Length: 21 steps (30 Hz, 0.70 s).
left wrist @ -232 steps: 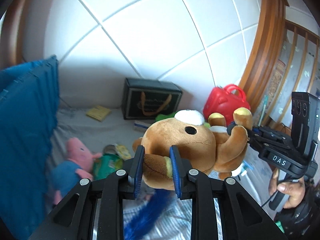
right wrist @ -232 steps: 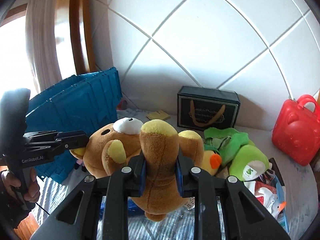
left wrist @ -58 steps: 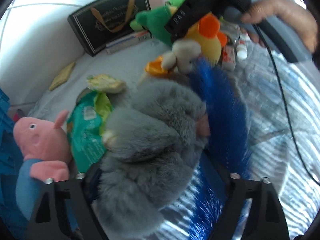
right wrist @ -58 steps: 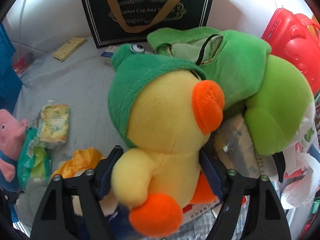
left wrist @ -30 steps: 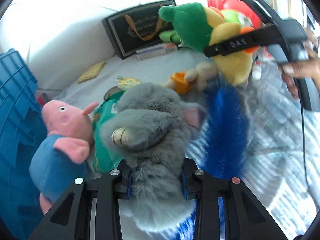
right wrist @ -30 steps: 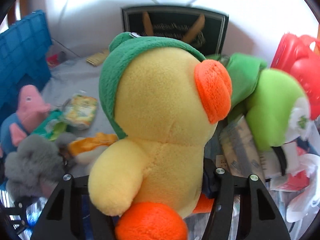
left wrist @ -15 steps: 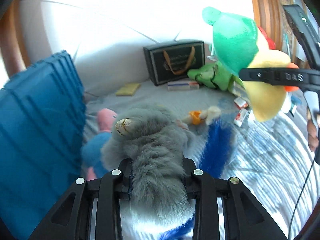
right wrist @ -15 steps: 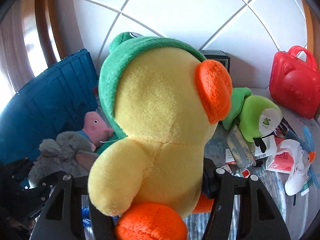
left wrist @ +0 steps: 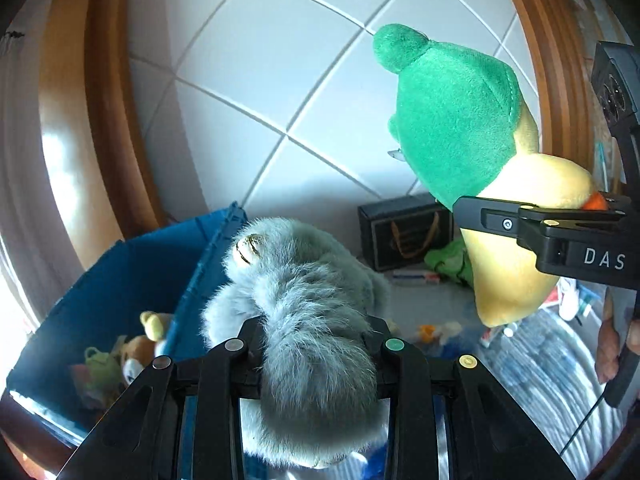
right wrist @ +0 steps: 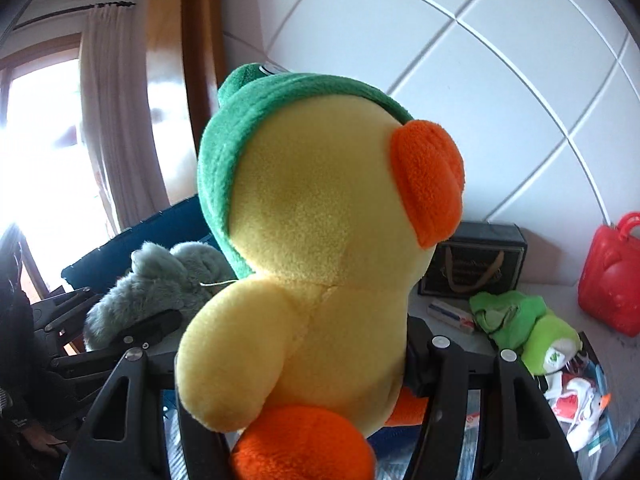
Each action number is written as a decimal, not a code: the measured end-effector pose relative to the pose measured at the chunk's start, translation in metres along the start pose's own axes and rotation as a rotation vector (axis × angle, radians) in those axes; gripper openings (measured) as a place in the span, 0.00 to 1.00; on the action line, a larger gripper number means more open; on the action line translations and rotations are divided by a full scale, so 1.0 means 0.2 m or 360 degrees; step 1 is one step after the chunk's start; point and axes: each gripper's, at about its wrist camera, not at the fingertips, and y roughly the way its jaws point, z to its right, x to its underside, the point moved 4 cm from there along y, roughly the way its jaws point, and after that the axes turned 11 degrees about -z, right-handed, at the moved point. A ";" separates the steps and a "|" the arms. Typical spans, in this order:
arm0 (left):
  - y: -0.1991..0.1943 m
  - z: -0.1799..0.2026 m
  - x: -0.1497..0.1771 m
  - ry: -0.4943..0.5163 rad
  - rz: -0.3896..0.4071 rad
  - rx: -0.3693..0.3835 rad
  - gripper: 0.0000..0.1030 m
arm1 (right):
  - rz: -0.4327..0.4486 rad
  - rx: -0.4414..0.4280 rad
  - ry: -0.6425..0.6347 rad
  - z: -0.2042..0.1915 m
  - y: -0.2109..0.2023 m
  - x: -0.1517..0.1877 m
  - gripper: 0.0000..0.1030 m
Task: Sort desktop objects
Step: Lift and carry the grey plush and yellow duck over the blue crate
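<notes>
left gripper point(left wrist: 310, 344): clamped on the grey plush toy point(left wrist: 304, 300), held up just beside the blue crate point(left wrist: 120, 280) | right gripper point(right wrist: 296, 356): clenched around the yellow duck plush point(right wrist: 320, 240) with green hood, held high above the table point(right wrist: 448, 332) | crate holds a brown bear point(left wrist: 138, 350)

Grey plush point(left wrist: 308, 320) hides the left tongs' pads; bin toys point(left wrist: 132, 352) (small, dim) stay indistinct.
</notes>
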 end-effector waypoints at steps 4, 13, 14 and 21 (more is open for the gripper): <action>-0.21 -0.24 -0.04 -0.0079 0.0064 -0.0080 0.29 | 0.0075 -0.0110 -0.0066 -0.26 -0.05 -0.15 0.58; -0.48 -0.97 -0.06 -0.0224 0.0120 -0.0310 0.13 | 0.0160 -0.0291 -0.0165 -0.93 -0.01 -0.40 0.58; -0.46 -1.07 -0.05 -0.0233 0.0104 -0.0327 0.12 | 0.0151 -0.0305 -0.0168 -1.00 0.03 -0.43 0.58; -0.03 -1.67 -0.09 -0.0220 -0.0013 -0.0400 0.10 | 0.0025 -0.0233 -0.0128 -1.40 0.45 -0.59 0.58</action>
